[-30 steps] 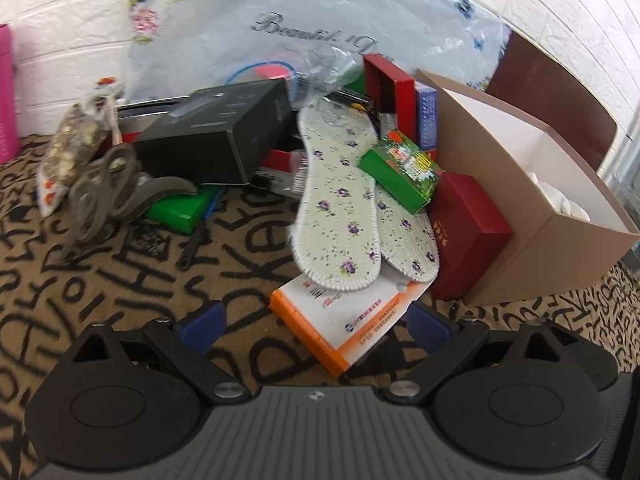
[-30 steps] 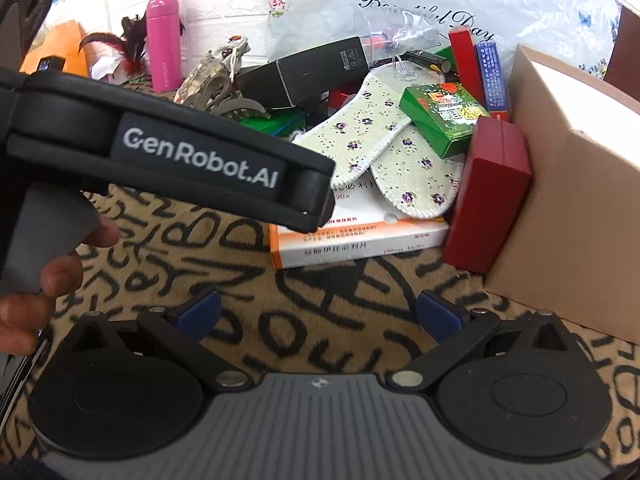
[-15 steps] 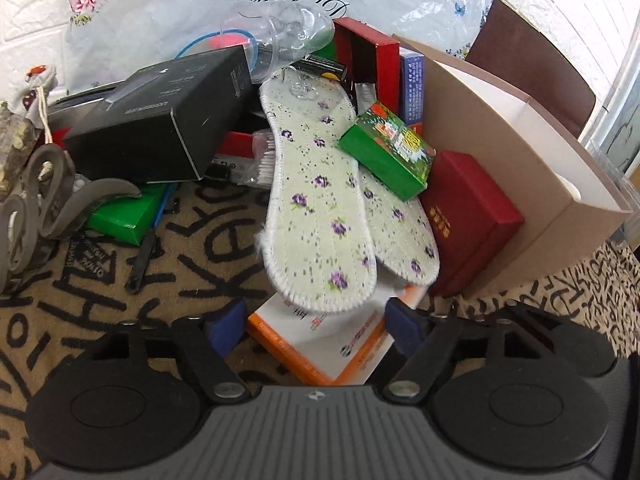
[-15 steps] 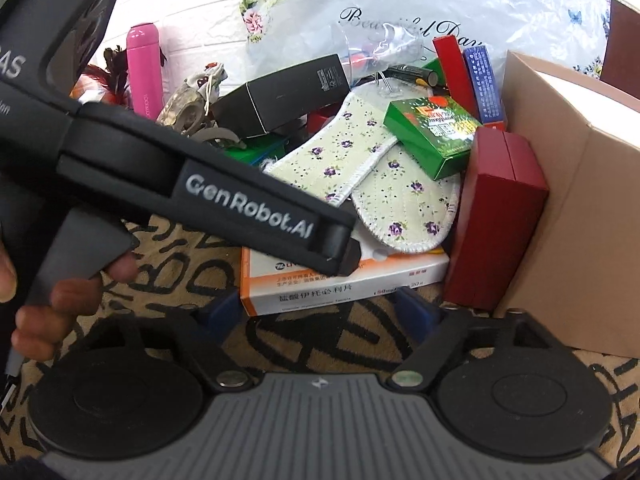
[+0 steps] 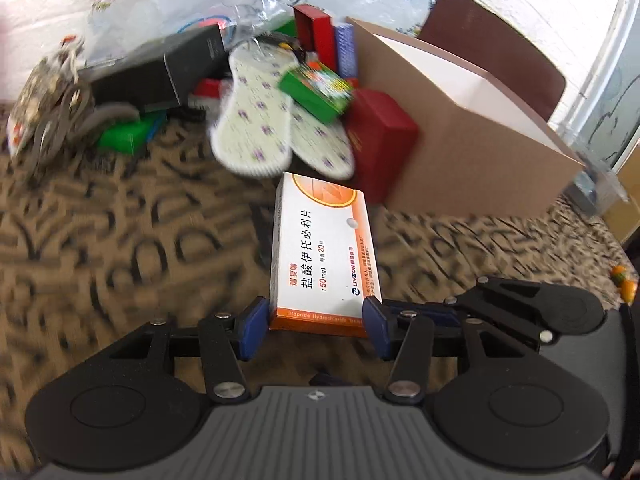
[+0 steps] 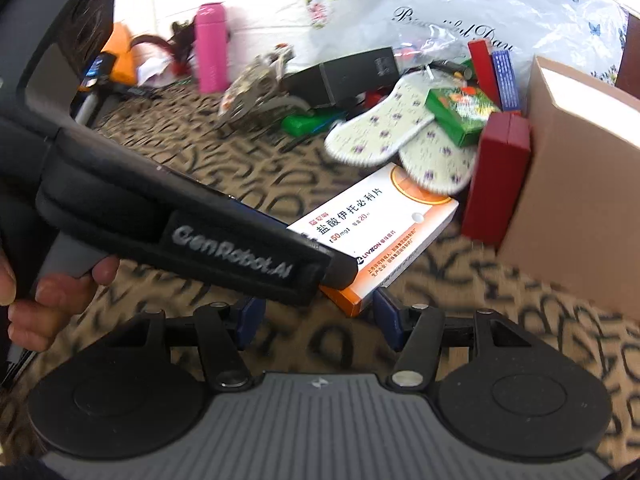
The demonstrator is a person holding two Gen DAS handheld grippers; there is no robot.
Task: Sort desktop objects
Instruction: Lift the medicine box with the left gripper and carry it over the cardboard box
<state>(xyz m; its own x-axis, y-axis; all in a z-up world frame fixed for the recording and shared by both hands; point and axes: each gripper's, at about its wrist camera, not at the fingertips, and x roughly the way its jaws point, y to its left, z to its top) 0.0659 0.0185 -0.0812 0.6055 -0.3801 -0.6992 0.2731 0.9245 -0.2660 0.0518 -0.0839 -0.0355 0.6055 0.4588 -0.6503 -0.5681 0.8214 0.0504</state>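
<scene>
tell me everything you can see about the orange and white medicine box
The medicine box is a flat cardboard carton, white on its top face with an orange band, an orange arc graphic and black and red Chinese print. It looks closed and undamaged. Its near end sits between the blue pads of the left gripper, whose jaws are closing and meet its two long sides. In the right wrist view its far end seems to lie under the toe of a floral insole. The patterned tablecloth lies beneath it.

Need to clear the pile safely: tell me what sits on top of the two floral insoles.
A green box lies across the upper part of the floral insoles, leaning toward the red box. Crumpled clear plastic covers their far tips; what lies beneath is hidden.
</scene>
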